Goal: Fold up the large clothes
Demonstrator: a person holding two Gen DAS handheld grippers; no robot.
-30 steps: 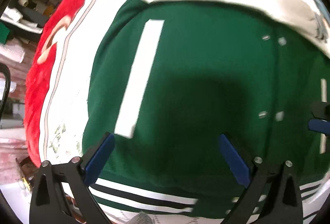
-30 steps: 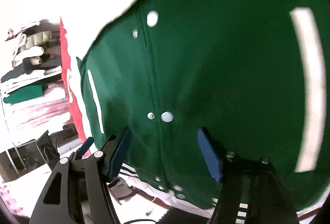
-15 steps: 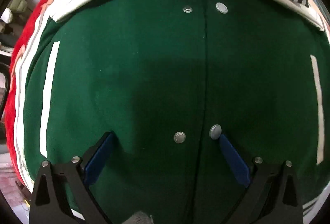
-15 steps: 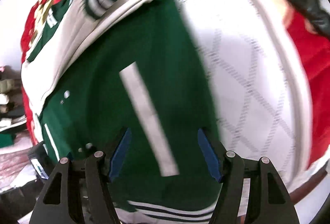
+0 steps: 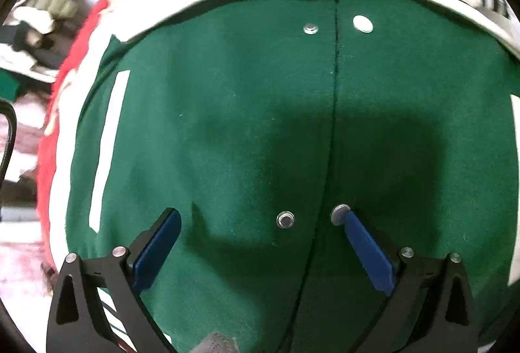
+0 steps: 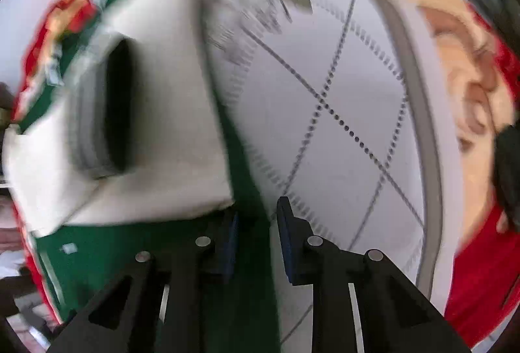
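left gripper (image 5: 260, 216): fingers spread wide, nothing between them; hovered right over the green front of the jacket, shadow on the cloth below.
right gripper (image 6: 256, 216): fingers drawn close, pinching the green edge of the jacket between the blue pads; view blurred.
jacket (image 5: 227, 125): green body, white sleeves, lay flat on the bedspread, filled most of the left wrist view; front placket ran up the middle.
snaps (image 5: 286, 219): silver, in pairs either side of the placket; one touched the tip of the left gripper's right finger.
sleeve (image 6: 156, 125): white, folded across the green body, cuff opening faced the camera.
bedspread (image 6: 357, 125): white quilted centre with diamond stitching, red border.
background (image 5: 35, 28): piled clothes at far left, blurry.
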